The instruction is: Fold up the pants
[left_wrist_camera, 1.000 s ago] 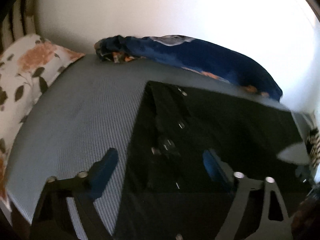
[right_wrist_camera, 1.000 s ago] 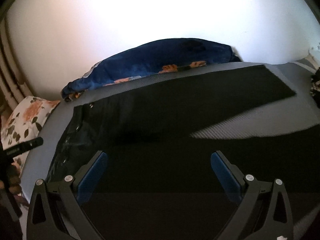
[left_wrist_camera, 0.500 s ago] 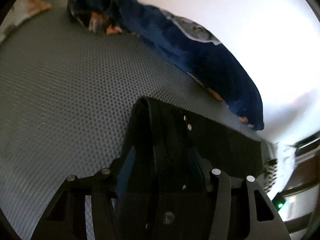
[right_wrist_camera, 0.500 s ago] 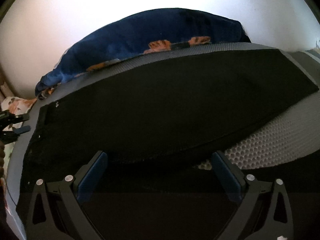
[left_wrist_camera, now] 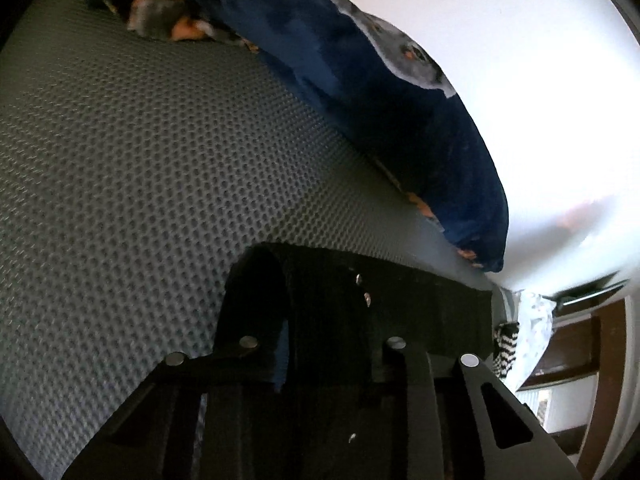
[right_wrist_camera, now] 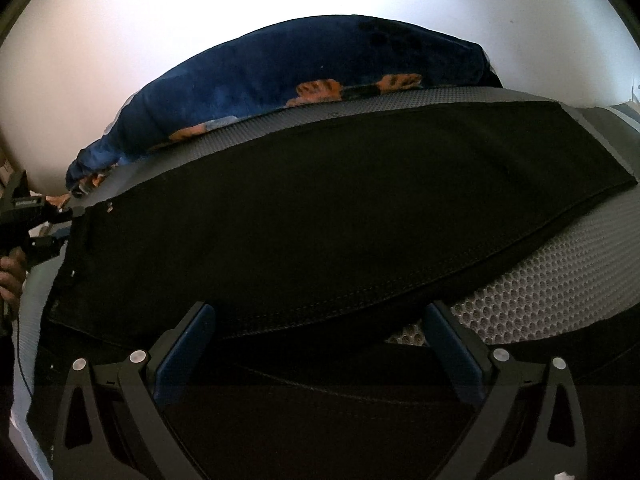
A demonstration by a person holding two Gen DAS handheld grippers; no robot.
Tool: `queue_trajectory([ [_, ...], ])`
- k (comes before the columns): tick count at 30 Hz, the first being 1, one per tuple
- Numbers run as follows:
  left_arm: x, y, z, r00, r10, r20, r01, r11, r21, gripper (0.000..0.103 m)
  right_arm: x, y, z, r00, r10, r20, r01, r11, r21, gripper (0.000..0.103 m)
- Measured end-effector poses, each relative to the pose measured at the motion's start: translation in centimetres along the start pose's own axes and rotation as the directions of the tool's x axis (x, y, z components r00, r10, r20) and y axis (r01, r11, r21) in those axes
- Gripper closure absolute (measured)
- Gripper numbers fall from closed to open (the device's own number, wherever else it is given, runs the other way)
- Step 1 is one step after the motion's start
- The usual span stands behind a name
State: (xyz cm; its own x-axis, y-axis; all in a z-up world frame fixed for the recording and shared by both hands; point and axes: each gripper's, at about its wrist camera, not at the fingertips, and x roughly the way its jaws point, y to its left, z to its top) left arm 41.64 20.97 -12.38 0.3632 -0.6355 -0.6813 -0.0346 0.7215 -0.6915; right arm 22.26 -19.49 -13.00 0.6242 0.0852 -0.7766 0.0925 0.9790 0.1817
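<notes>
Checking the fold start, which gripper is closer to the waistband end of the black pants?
Left. The left gripper has been closing its fingers around the waistband of the black pants. The right gripper is open farther along, over the legs.

The black pants (right_wrist_camera: 320, 216) lie flat across the grey mesh mattress (right_wrist_camera: 560, 292), legs spread apart, waistband at the left.

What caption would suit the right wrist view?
Open right hand-held gripper over black pants spread on a grey mesh mattress.
</notes>
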Motion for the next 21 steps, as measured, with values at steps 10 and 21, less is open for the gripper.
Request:
queue_trajectory([
  [10, 2.9, -0.2, 1.2, 0.997, -0.071, 0.003, 0.071, 0.997, -0.017, 0.088, 0.0, 0.1, 0.0, 1.0, -0.001, 0.0, 0.001, 1.0, -0.001, 0.0],
  [21, -1.2, -7.1, -2.2, 0.986, -0.045, 0.161, 0.01, 0.977, 0.213, 0.096, -0.7, -0.2, 1.6, 0.998, 0.048, -0.048, -0.049, 0.999, -0.02, 0.0],
])
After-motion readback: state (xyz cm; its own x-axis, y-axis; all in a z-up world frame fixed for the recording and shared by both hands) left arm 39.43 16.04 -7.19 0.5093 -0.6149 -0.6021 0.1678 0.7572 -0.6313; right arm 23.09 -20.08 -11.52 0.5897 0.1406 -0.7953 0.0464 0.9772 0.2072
